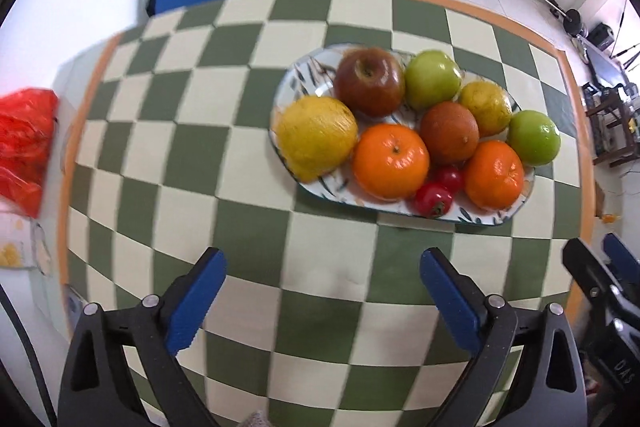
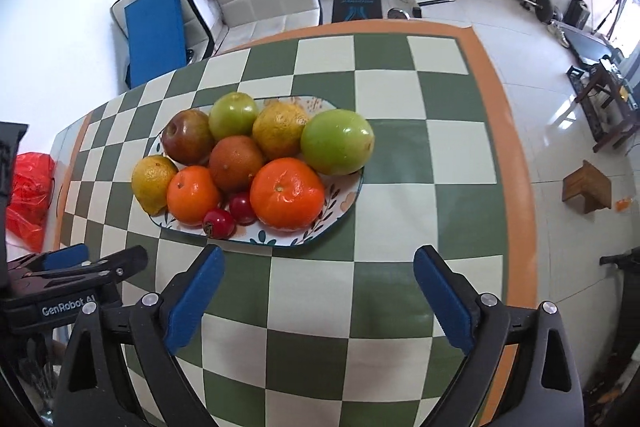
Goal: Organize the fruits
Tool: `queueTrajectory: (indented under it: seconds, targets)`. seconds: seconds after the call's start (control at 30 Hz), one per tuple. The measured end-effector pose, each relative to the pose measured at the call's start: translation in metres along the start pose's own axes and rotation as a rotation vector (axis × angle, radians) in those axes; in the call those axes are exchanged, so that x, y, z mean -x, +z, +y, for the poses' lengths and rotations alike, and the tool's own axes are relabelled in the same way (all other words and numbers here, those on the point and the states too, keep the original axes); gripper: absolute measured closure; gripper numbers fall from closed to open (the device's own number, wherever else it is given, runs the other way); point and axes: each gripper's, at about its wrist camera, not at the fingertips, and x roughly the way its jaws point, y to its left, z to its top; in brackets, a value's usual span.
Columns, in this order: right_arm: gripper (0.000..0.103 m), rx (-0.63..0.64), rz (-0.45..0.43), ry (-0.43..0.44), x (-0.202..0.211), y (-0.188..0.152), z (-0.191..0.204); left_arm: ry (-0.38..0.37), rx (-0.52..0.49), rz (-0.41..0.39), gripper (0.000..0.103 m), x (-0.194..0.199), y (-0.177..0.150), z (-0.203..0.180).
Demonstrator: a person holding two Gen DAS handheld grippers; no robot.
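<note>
An oval patterned plate [image 1: 304, 75] [image 2: 340, 203] on the checkered table holds several fruits: a red apple [image 1: 369, 81] [image 2: 187, 136], green apples [image 1: 433, 79] [image 2: 337, 141], a lemon [image 1: 317, 135] [image 2: 153, 181], oranges [image 1: 391, 160] [image 2: 286, 193] and two small red fruits [image 1: 433, 199] [image 2: 219, 223]. My left gripper [image 1: 322, 263] is open and empty, above the table in front of the plate. My right gripper [image 2: 318, 259] is open and empty, just in front of the plate's near rim. Each gripper shows at the edge of the other's view.
The green and cream checkered tablecloth [image 1: 248, 211] [image 2: 400, 187] has an orange border. A red plastic bag [image 1: 24, 143] [image 2: 32, 195] lies off the table's left end. White chairs, a blue panel, gym equipment and a wooden stool [image 2: 587, 191] stand around on the floor.
</note>
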Motion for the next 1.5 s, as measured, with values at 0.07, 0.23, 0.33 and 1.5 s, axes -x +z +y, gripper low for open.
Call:
queueTrajectory:
  seconds: [0.07, 0.23, 0.33, 1.5]
  targets:
    - [0.005, -0.007, -0.008, -0.019, 0.007, -0.001, 0.001, -0.001, -0.005, -0.021, 0.004, 0.007, 0.0, 0.002]
    - [0.005, -0.012, -0.036, -0.035, 0.028, -0.01, 0.006, 0.004, -0.032, -0.079, 0.003, 0.029, -0.006, 0.005]
    - [0.005, -0.009, -0.056, -0.043, 0.044, -0.015, 0.01, -0.01, -0.029, -0.104, 0.003, 0.043, -0.013, 0.009]
    - [0.003, 0.015, -0.361, -0.002, 0.34, -0.12, 0.048, -0.115, -0.081, -0.423, 0.003, 0.275, -0.145, 0.028]
